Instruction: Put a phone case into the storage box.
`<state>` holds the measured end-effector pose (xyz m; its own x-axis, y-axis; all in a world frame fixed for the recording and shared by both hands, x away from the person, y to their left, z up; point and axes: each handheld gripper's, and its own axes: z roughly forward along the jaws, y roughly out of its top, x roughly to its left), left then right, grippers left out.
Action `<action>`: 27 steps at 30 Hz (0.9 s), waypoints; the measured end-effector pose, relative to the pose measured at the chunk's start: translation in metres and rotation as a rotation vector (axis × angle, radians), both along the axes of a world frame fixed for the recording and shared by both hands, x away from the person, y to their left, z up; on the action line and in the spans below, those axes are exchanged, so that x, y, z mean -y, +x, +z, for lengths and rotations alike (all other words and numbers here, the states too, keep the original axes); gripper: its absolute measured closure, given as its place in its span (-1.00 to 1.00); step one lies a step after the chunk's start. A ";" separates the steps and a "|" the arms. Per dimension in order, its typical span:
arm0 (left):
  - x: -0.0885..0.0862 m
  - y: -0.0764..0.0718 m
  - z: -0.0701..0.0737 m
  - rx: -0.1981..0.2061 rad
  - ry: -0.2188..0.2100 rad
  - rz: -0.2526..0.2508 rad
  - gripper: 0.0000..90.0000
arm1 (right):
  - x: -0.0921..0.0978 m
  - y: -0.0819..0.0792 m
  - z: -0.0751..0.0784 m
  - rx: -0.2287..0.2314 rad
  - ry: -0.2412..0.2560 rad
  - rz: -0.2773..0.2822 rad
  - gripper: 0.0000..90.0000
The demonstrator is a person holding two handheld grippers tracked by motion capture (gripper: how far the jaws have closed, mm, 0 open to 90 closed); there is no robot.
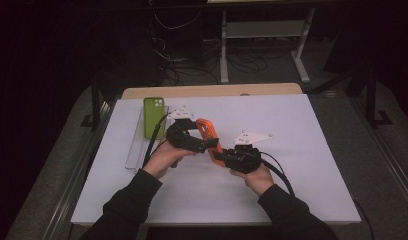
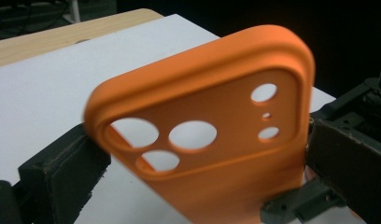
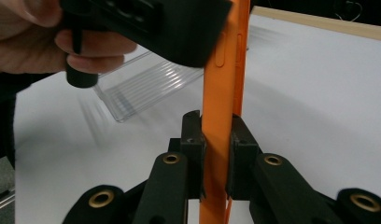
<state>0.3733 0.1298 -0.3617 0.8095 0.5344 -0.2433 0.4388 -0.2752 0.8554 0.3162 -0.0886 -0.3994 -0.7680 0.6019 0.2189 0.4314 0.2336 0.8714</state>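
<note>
Above white table (image 1: 292,150): orange phone case (image 1: 208,134) clamped by 2 grippers, left gripper (image 1: 204,143) across its sides, right gripper (image 1: 219,156) pinching its edge.

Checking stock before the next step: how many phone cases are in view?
2. The orange case is held above the table, clamped in the right claw and between the left claw's jaws. The green case lies in the clear tray, far left.
</note>
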 end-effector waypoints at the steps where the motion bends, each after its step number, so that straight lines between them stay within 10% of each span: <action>1: 0.000 0.000 -0.001 -0.001 -0.007 -0.007 -1.00 | -0.001 -0.001 0.000 0.000 0.002 0.000 0.75; 27: 0.001 0.001 -0.002 0.014 -0.048 -0.002 -0.71 | -0.007 -0.002 -0.006 0.008 -0.066 0.014 0.73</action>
<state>0.3741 0.1287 -0.3634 0.8141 0.5206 -0.2573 0.4261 -0.2346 0.8737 0.3145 -0.0818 -0.4055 -0.7779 0.6042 0.1728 0.4207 0.2964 0.8574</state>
